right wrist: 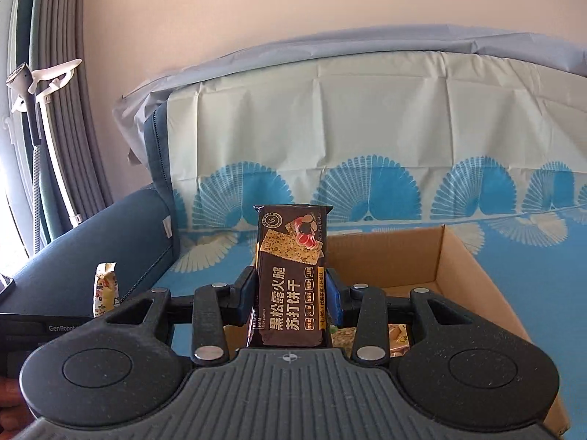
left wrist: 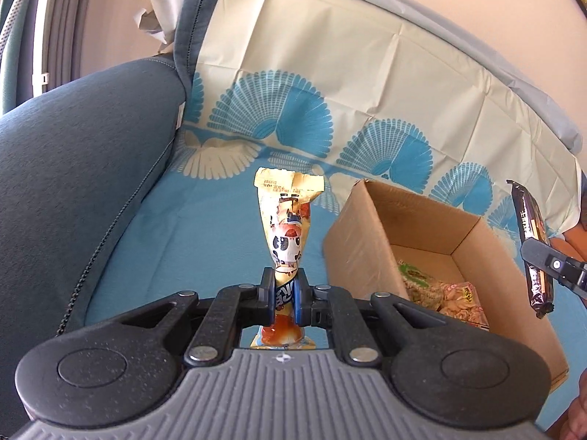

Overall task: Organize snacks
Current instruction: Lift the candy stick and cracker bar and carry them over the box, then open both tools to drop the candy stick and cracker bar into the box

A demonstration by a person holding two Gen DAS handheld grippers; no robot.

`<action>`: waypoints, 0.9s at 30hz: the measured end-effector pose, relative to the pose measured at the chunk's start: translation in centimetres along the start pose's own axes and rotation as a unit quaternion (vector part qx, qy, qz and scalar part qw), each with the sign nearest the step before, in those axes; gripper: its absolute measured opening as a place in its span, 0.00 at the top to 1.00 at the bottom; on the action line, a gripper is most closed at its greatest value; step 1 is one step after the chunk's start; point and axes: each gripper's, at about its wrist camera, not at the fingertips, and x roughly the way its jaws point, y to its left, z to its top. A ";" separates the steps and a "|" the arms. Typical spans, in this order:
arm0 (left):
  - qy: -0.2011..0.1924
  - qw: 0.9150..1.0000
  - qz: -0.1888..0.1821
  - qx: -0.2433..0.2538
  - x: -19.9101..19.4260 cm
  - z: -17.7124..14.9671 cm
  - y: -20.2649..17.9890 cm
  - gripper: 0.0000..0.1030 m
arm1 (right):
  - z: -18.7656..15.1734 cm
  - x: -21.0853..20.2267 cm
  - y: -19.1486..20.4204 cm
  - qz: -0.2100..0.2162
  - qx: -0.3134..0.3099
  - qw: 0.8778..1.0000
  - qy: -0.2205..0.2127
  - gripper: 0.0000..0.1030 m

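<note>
My left gripper (left wrist: pixel 285 289) is shut on a yellow cartoon-cow snack packet (left wrist: pixel 288 220) and holds it upright, to the left of an open cardboard box (left wrist: pixel 370 227). Several snack packets (left wrist: pixel 444 293) lie in the box. My right gripper (right wrist: pixel 290 293) is shut on a dark brown cracker packet (right wrist: pixel 290 275) and holds it upright over the near left part of the box (right wrist: pixel 458 256). That packet (left wrist: pixel 533 242) and the right gripper show at the right edge of the left wrist view. The yellow packet (right wrist: pixel 106 288) shows at the left of the right wrist view.
The box stands on a sofa seat covered by a blue-and-cream fan-patterned sheet (left wrist: pixel 205 227). A dark blue sofa armrest (left wrist: pixel 80 154) rises on the left. The sheet drapes over the backrest (right wrist: pixel 367 110). Grey curtains (right wrist: pixel 62 117) hang at far left.
</note>
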 end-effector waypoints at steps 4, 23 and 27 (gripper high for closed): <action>-0.001 1.000 -0.005 0.002 0.4 -0.1 -1.0 0.91 | -0.5 -0.1 -0.6 -0.009 -0.010 1.000 0.006 0.60; -0.014 0.999 -0.043 0.024 1.4 -0.6 -5.8 0.91 | -1.8 -1.9 -5.8 -0.068 -0.013 0.997 0.013 0.60; -0.034 0.997 -0.060 0.030 0.9 -0.6 -7.0 0.91 | -1.9 -2.2 -6.2 -0.075 -0.015 0.997 0.012 0.60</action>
